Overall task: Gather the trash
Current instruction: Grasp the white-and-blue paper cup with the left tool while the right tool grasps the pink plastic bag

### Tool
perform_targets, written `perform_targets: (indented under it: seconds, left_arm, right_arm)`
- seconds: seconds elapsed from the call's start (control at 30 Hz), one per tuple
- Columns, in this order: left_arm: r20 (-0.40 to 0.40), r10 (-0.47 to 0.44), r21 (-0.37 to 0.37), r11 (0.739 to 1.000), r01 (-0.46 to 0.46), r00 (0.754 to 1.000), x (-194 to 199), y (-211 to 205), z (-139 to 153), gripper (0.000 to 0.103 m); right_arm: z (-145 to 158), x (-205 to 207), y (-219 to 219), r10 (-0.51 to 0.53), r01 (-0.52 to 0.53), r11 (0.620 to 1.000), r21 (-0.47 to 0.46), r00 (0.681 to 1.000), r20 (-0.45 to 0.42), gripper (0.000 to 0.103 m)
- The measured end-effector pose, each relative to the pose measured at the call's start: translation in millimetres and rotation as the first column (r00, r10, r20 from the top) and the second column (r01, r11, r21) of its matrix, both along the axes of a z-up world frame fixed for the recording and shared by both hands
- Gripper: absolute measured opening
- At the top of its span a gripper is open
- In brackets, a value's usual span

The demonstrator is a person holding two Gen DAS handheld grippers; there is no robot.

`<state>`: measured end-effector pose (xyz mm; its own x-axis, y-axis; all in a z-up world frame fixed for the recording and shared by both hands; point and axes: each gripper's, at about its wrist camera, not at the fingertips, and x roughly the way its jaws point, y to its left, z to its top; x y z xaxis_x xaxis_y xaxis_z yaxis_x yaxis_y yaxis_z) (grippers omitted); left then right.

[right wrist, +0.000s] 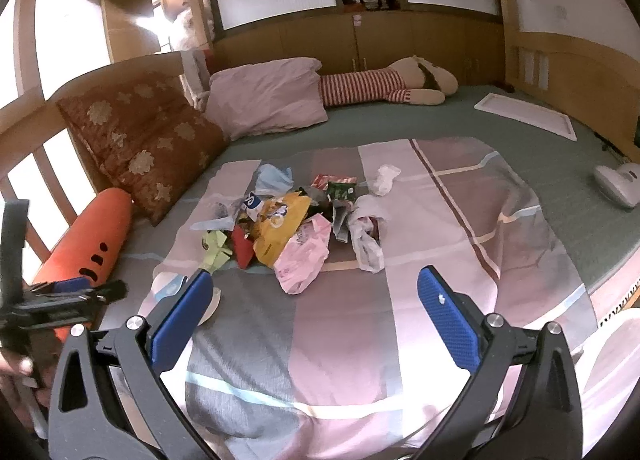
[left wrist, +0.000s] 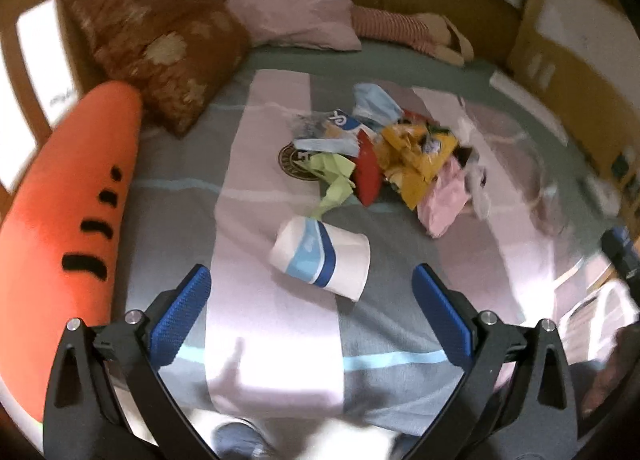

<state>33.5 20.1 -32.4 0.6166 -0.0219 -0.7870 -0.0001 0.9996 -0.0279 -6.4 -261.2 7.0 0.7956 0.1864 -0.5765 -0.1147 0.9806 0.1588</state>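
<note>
L wrist view motion-blurred, esp. right edge; print on wrappers unreadable. In R wrist view the paper cup is mostly hidden behind that gripper's left finger, only a white rim sliver shows. A hand is cut off at that view's lower-left corner.

L view only: whole cup, white w/ blue band, on its side on the striped bedspread, just ahead of the left gripper, apart from it. R view only: white crumpled tissue beyond the pile, white frame on green sheet, left gripper seen side-on.

Trash pile mid-bedspread: yellow bag, pink bag, red scrap, green paper, clear plastic, all overlapping. Carrot plush and brown cushion at left.

Left gripper jaws spread wide, empty. Right gripper likewise spread, holding nothing, pile ahead of it.
</note>
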Motion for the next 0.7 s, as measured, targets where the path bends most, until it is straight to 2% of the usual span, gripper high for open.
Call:
perform_targets:
  seconds: [0.07,0.17,0.27,0.43,0.53,0.7]
  left_arm:
    - [-0.004,-0.042,0.116,0.992,0.042,0.999,10,-18,-8,0.100]
    - [-0.045,-0.104,0.232,0.966,0.112,0.994,30,-37,-25,0.100]
    - [-0.103,-0.139,0.237,0.958,0.160,0.985,49,-36,-40,0.100]
    - [-0.107,-0.183,0.228,0.952,0.204,0.977,67,-29,-47,0.100]
    - [-0.154,-0.203,0.202,0.952,0.232,0.967,80,-26,-60,0.100]
    - [-0.208,-0.221,0.159,0.954,0.256,0.953,96,-23,-78,0.100]
  right_arm:
    - [-1,1,-2,-0.003,0.003,1.000,0.002,1.000,-0.008,0.100]
    - [-4,5,-4,-0.005,0.006,1.000,0.011,1.000,-0.025,0.100]
    - [-5,7,-5,-0.006,0.006,1.000,0.001,0.999,-0.034,0.100]
    - [-10,18,-1,0.003,-0.005,1.000,-0.024,0.998,-0.060,0.100]
    - [-13,34,9,0.031,-0.036,0.997,-0.061,0.995,-0.090,0.100]
    - [-36,87,27,0.128,-0.129,0.992,0.012,0.960,-0.247,0.100]
